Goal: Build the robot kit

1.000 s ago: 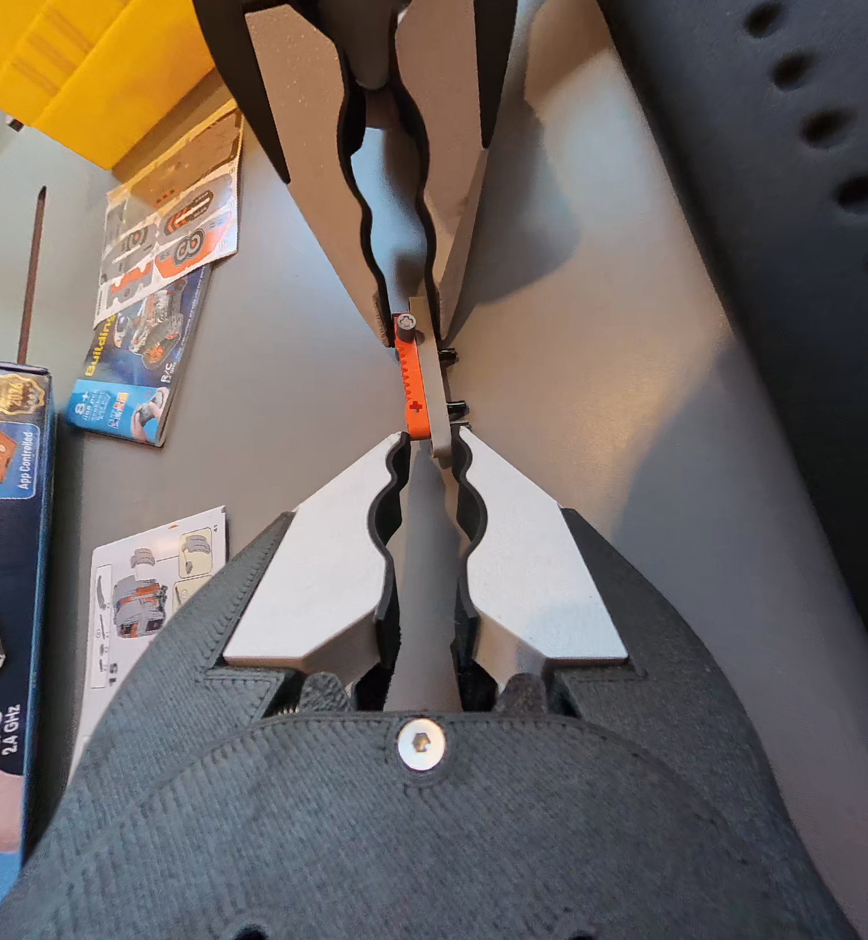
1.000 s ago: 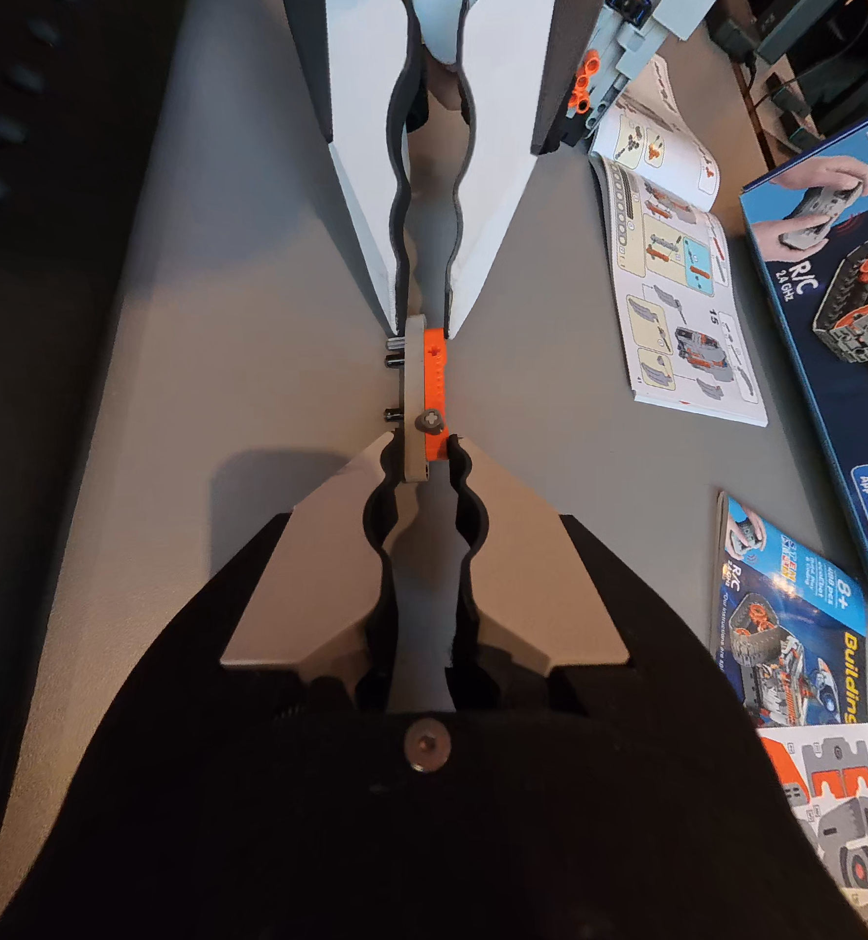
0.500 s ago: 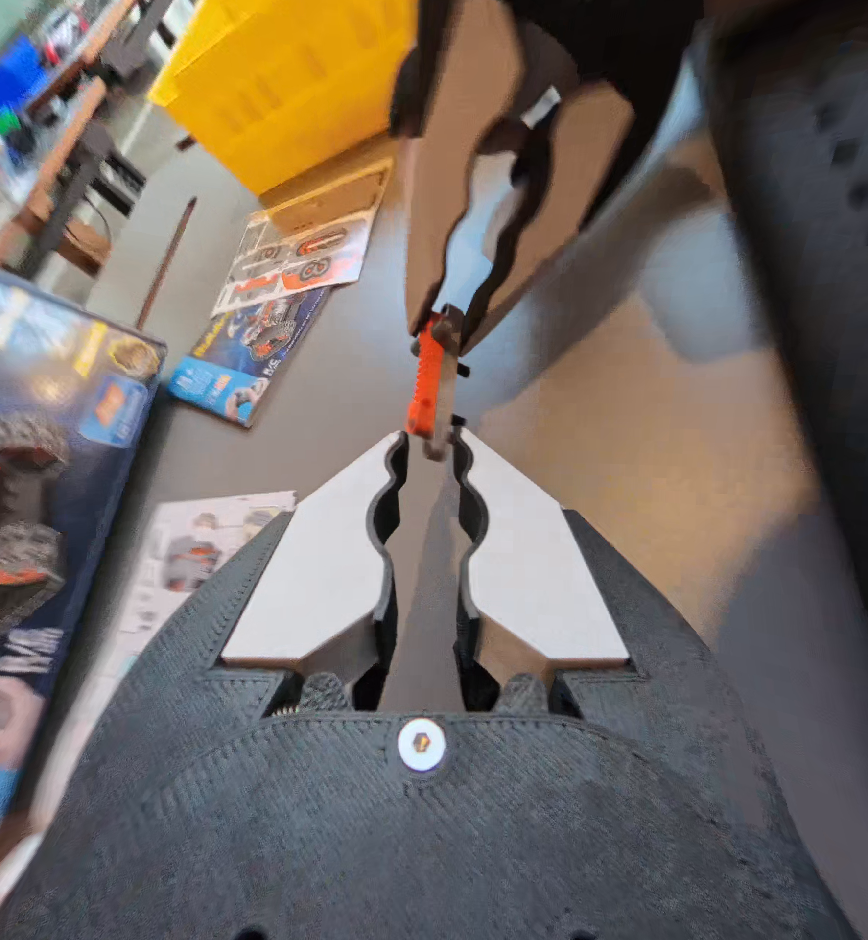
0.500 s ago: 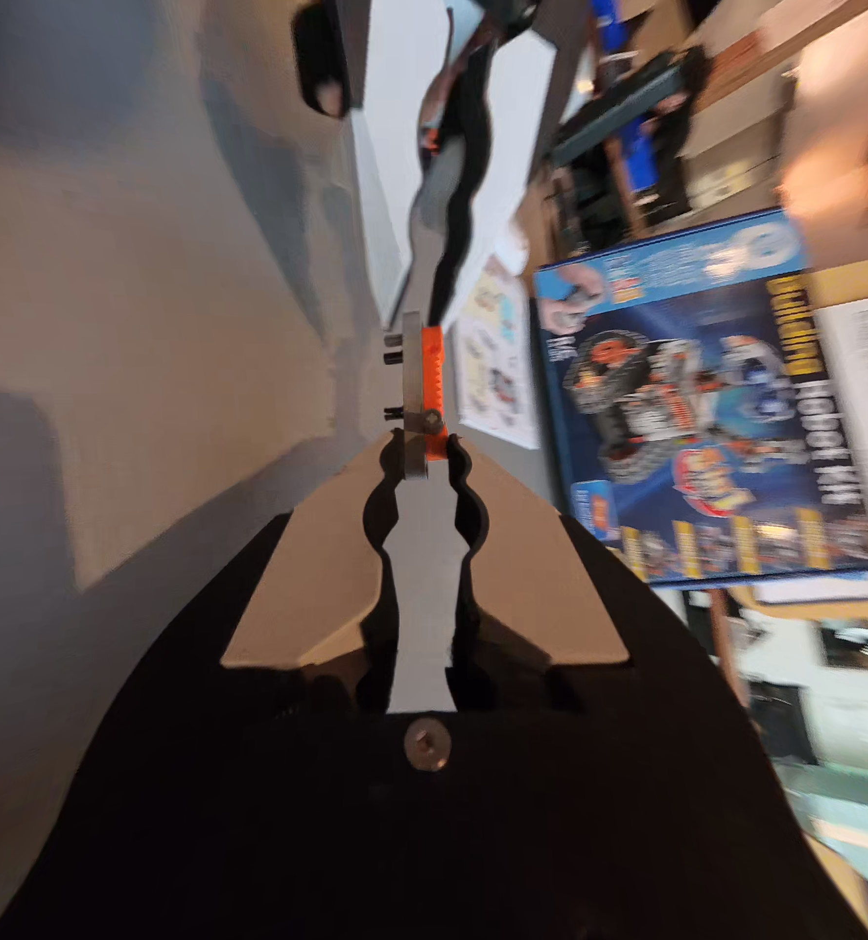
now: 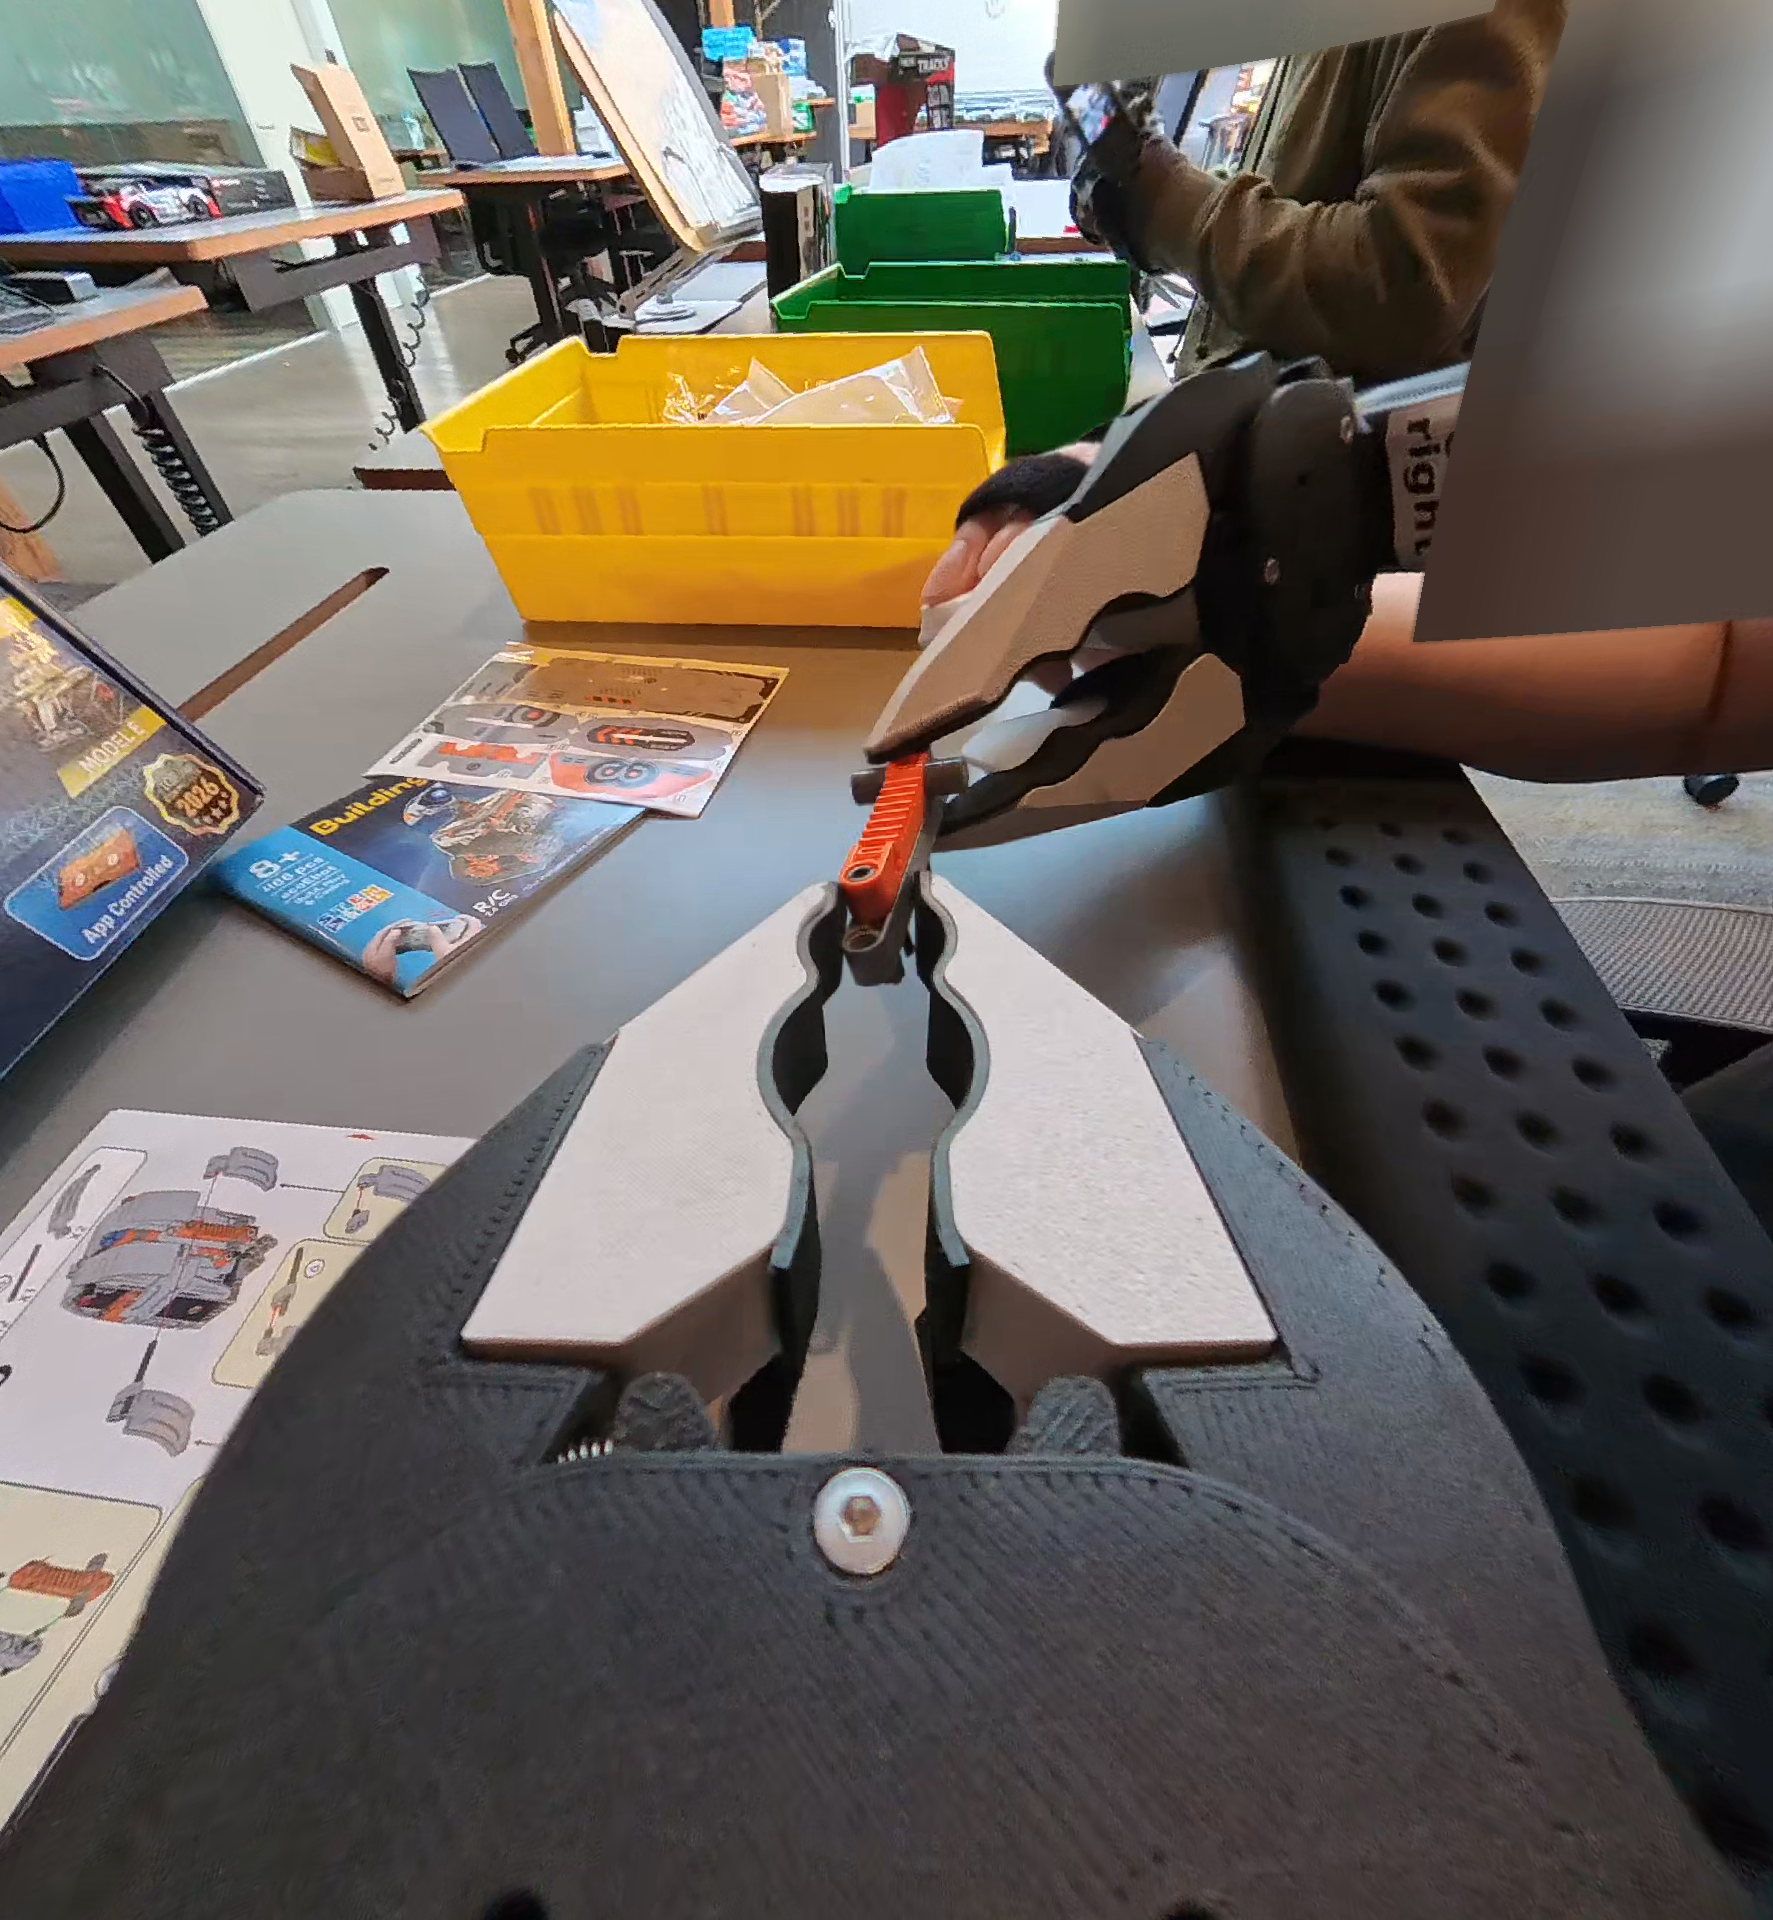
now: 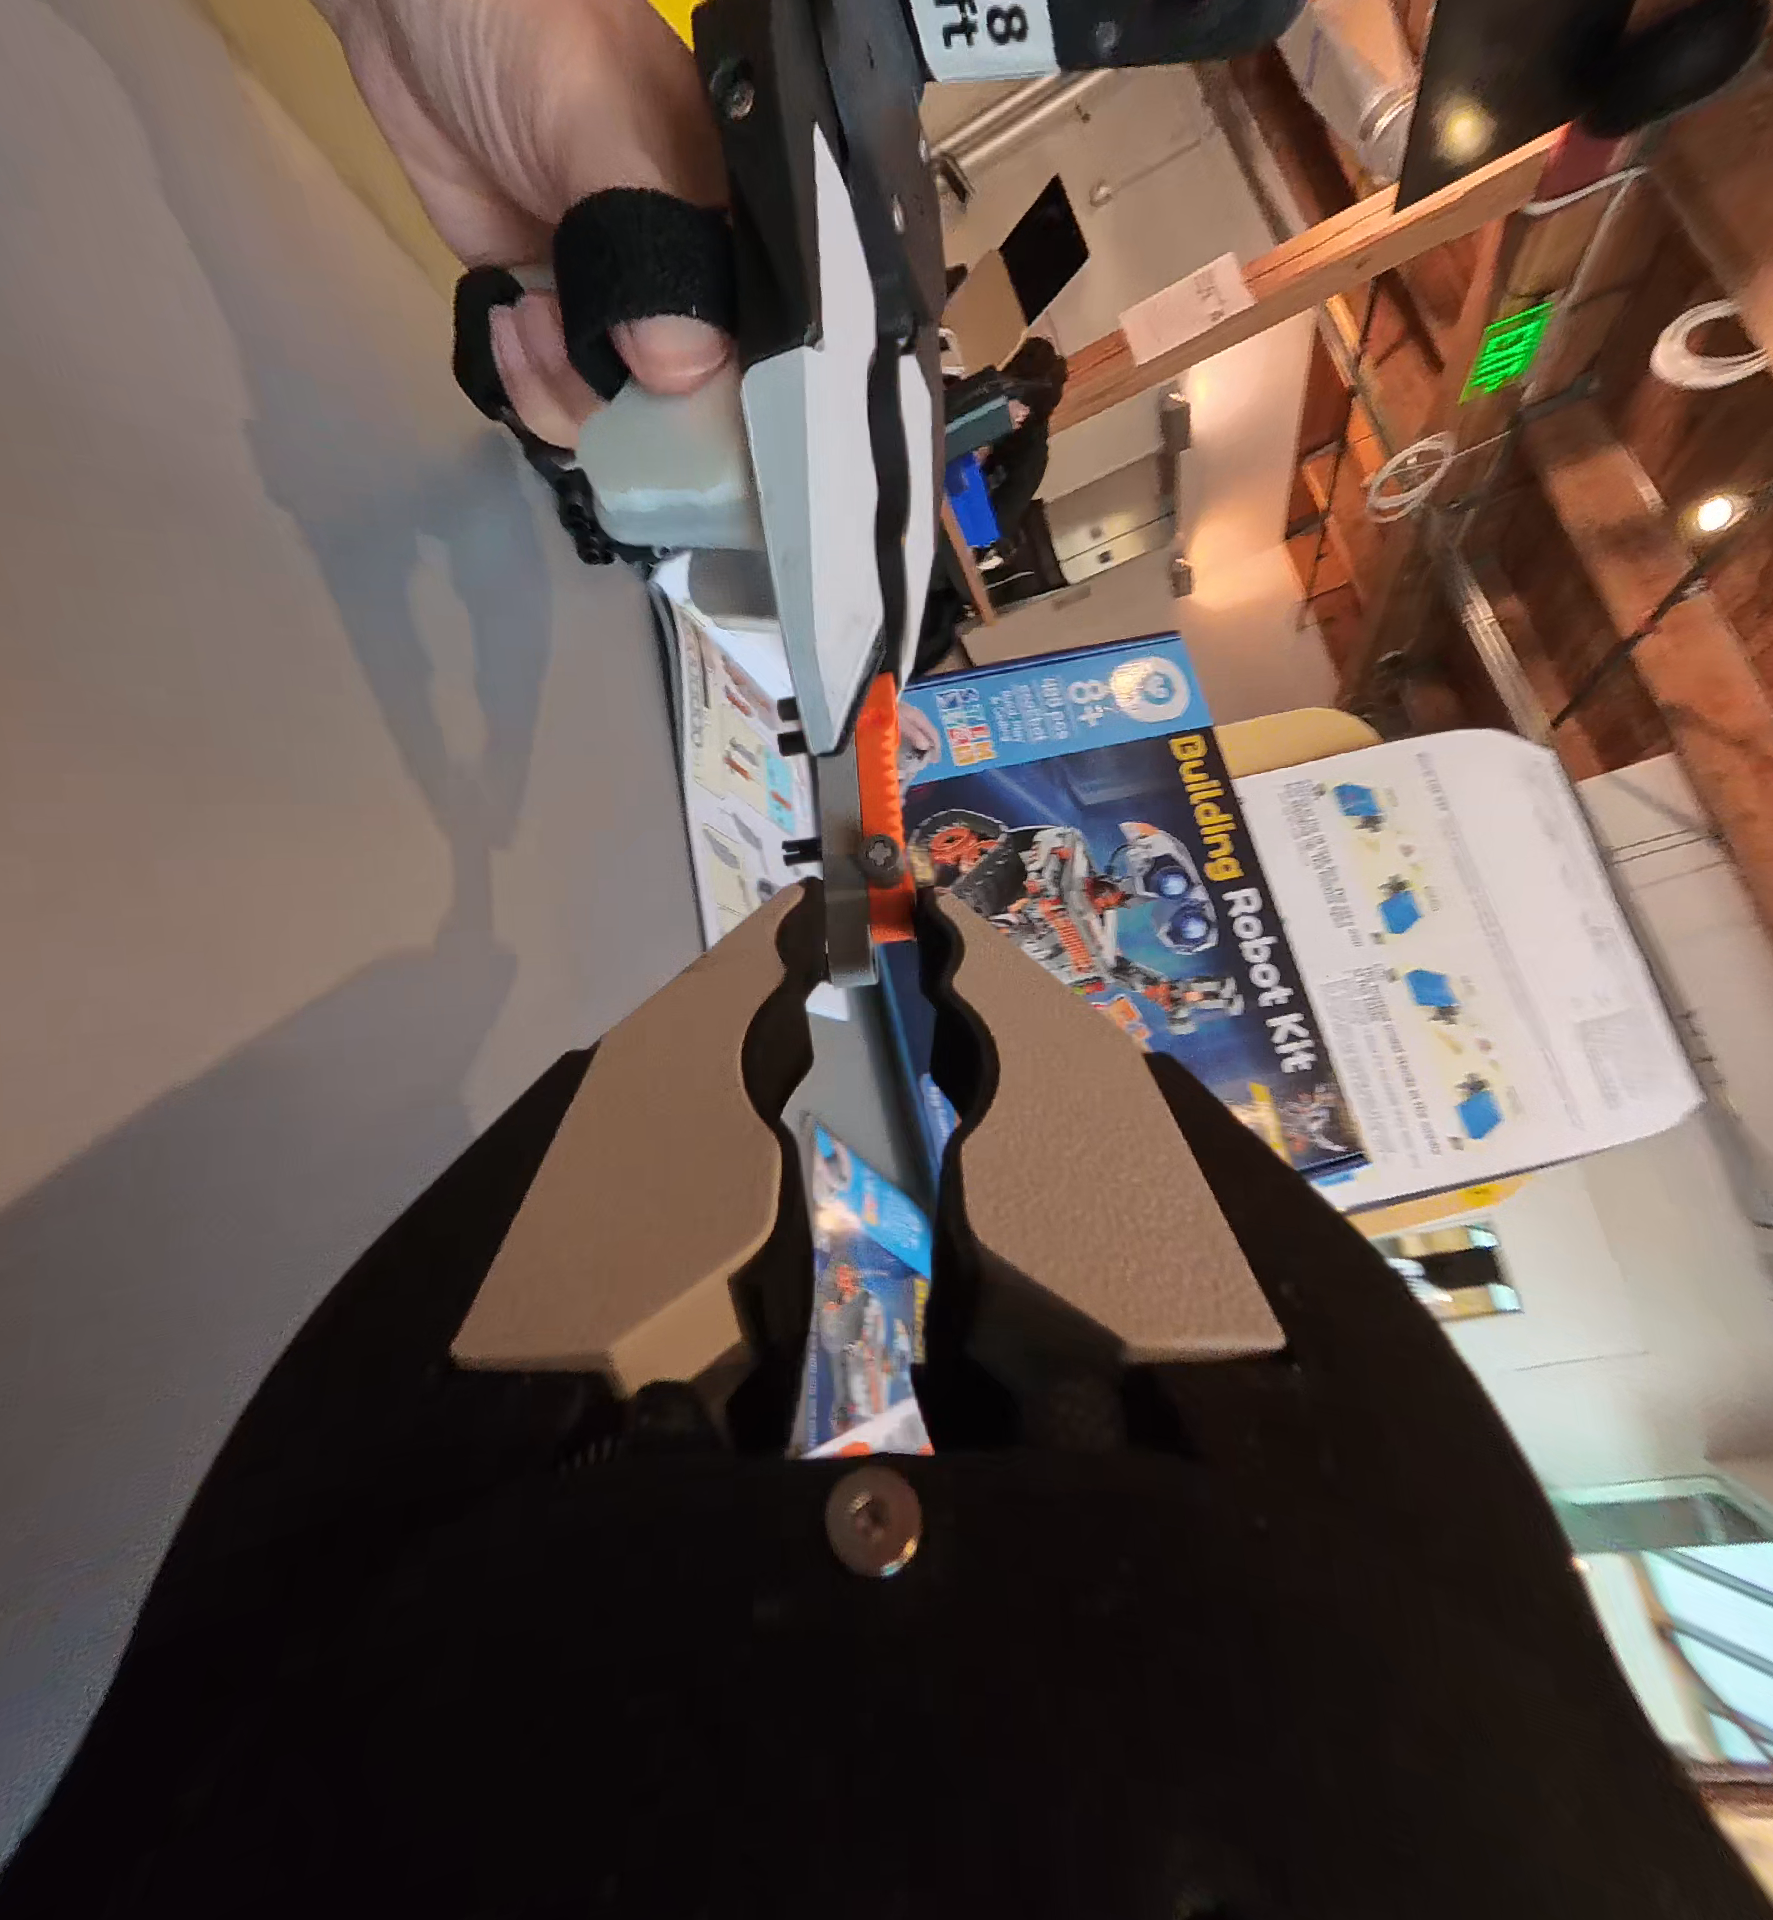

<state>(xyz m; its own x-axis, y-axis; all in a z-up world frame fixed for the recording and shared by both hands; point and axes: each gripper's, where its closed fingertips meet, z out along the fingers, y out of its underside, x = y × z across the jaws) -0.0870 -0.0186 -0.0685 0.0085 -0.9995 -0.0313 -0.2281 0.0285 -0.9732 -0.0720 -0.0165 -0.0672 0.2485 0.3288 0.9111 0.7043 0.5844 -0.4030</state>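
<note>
The left gripper [image 5: 877, 920] and right gripper [image 6: 866, 930] each clenched one end of a small assembly, an orange toothed bar [image 5: 887, 831] pinned to a grey beam [image 6: 846, 914], apparently above the table [image 5: 425, 540], with a booklet [image 5: 425, 883] to the left gripper's left.

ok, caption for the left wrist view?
Both grippers clamp opposite ends of a small orange-and-grey brick assembly above a dark table.

Both tools [image 6: 869, 914] on orange-grey piece [image 6: 861, 831]
</note>
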